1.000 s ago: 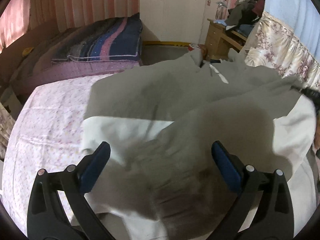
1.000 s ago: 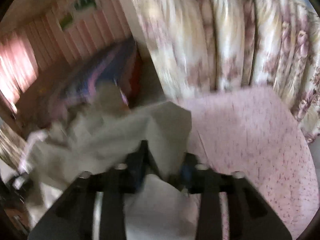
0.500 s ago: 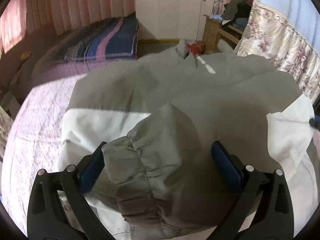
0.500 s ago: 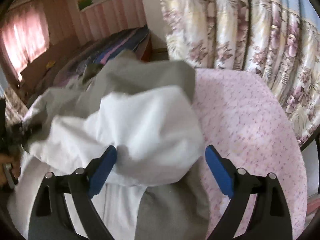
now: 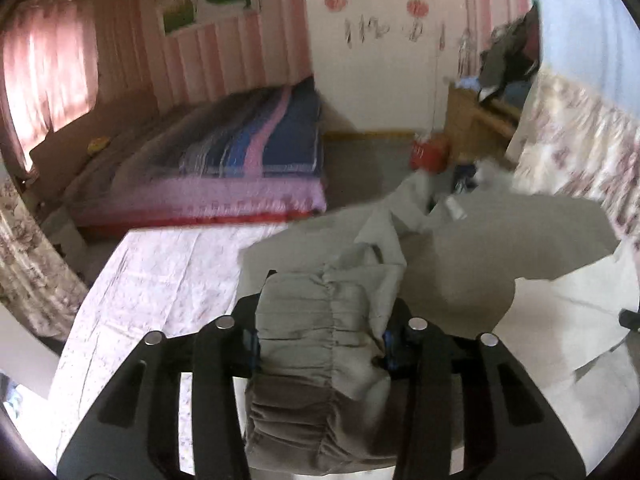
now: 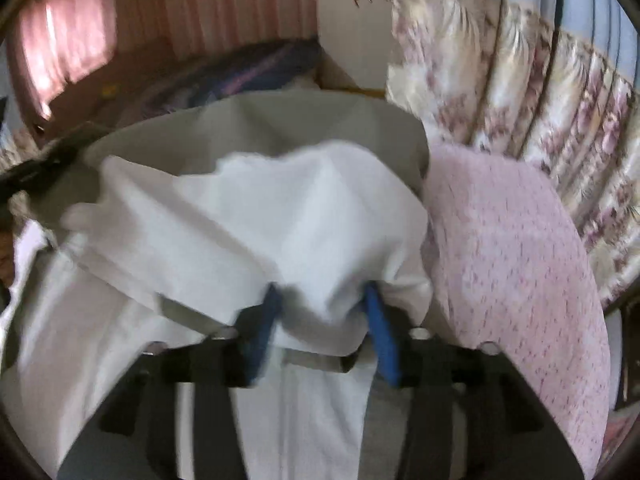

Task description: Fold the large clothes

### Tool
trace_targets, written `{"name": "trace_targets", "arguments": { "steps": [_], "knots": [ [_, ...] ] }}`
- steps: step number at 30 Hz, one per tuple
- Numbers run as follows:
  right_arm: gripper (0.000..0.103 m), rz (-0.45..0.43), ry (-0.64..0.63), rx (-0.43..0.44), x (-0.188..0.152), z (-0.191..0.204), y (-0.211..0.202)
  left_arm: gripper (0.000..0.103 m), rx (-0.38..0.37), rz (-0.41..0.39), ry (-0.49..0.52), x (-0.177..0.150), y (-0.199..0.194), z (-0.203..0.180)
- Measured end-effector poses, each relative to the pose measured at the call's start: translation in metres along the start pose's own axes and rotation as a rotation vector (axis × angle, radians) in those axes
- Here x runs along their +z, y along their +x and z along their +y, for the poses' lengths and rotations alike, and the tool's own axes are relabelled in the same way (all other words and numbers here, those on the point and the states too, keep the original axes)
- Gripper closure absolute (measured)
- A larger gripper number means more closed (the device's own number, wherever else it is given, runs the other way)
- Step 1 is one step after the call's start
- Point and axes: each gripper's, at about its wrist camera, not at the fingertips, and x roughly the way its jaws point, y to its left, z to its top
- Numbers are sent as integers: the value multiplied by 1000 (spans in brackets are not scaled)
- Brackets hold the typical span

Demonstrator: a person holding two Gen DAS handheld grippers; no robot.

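A grey and white jacket point(image 5: 460, 264) lies on a pink bed point(image 5: 160, 272). The left gripper point(image 5: 320, 340) pinches its gathered grey cuff point(image 5: 316, 320). Only the right view shows the right gripper point(image 6: 320, 320) nearly closed, apparently clamping a white fold point(image 6: 280, 216). Wall decals point(image 5: 376, 32) are blurred, unreadable.

Bare pink floral bedspread point(image 5: 152, 280) lies free to the left of the grey-and-white jacket point(image 5: 460, 264), and again on its right point(image 6: 512, 248). Floral curtain point(image 6: 540, 92) closes off the right edge of the bed. Beyond the foot: floor gap, then striped mattress point(image 5: 248, 148) and wooden cabinet point(image 5: 476, 120).
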Motion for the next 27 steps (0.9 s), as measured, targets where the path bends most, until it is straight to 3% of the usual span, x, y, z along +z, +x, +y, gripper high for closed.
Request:
{"name": "trace_targets", "arguments": {
  "steps": [4,5,7,10,14,17,22,27],
  "knots": [
    [26,-8,39,14,-11,-6,0,44,24,130,29,-27,40,2],
    [25,-5,35,11,-11,-7,-2,40,27,132,23,-31,41,5],
    [22,-1,24,-13,-12,-8,-10,20,50,122,1,-35,38,12],
    [18,-81,-38,-73,-12,1,-43,6,87,34,-15,-35,10,25],
    [11,-223,-33,-23,4,16,-84,3,71,-77,-37,-18,-36,30],
    [8,-292,-5,-6,28,26,-90,3,16,-102,-31,-3,-48,12],
    [8,-260,19,11,56,45,-54,3,-31,-62,-30,0,-30,-22],
    [8,-105,43,-36,57,40,9,3,-40,20,-15,-12,11,-46]
  ]
}}
